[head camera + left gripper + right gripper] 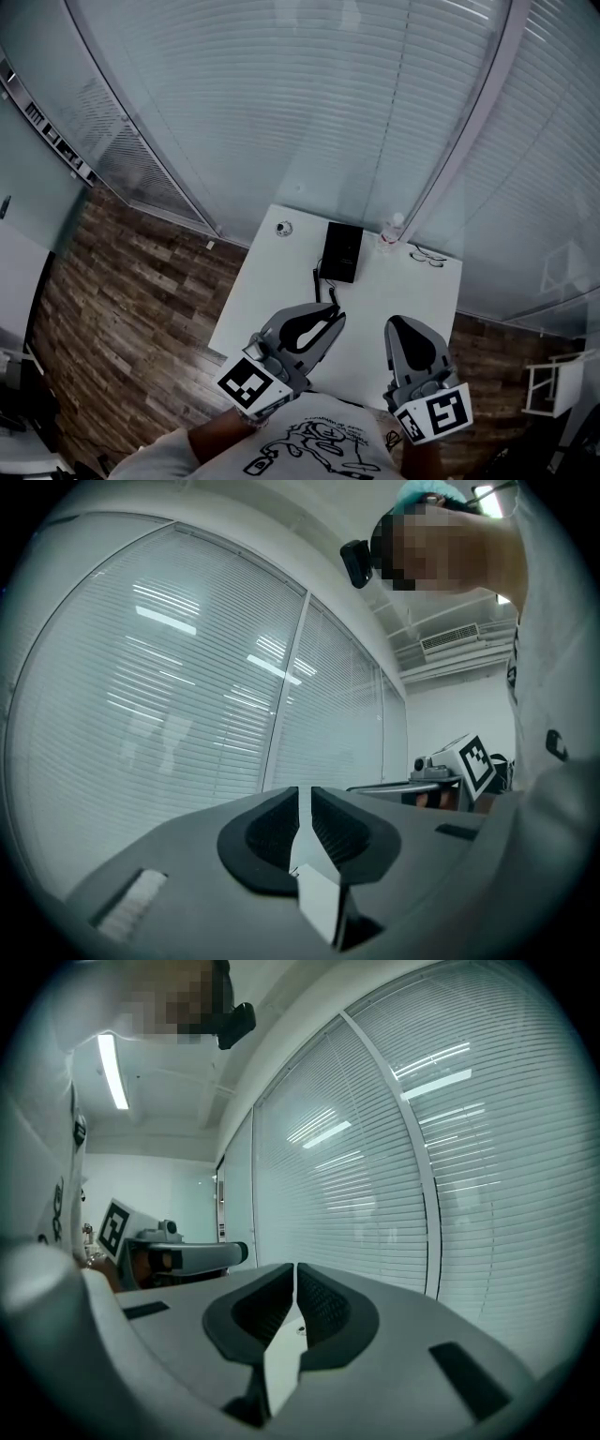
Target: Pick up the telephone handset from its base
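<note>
Item 1. Telephone (pixel 342 251): black, lying on the far middle of the white bench (pixel 272 309). A dark cord (pixel 317 278) trails from its near left corner. The handset appears to be on the base, but it is too small to tell apart from it. No maker's name or key lettering can be read.

Item 2. Left hand-held gripper (pixel 330 317): held over the near bench edge, well short of the telephone. Its jaws are drawn together to a thin slit with nothing between them.

Item 3. Right hand-held gripper (pixel 403 325): alongside it, jaws likewise closed and empty.

Item 4. Sundries at the far edge: clear bottle (pixel 390 232), spectacles (pixel 427 255) and a small round object (pixel 284 228).

Handling note, as I judge it: reach has not begun. One gripper should spread its jaws first, come down across the handset's narrow middle, clamp squarely, then lift straight up so the cord does not drag the base.

Writing: only the black-and-white square markers on the gripper cubes, plus a line drawing on the person's shirt. None of it can be read as words.
</note>
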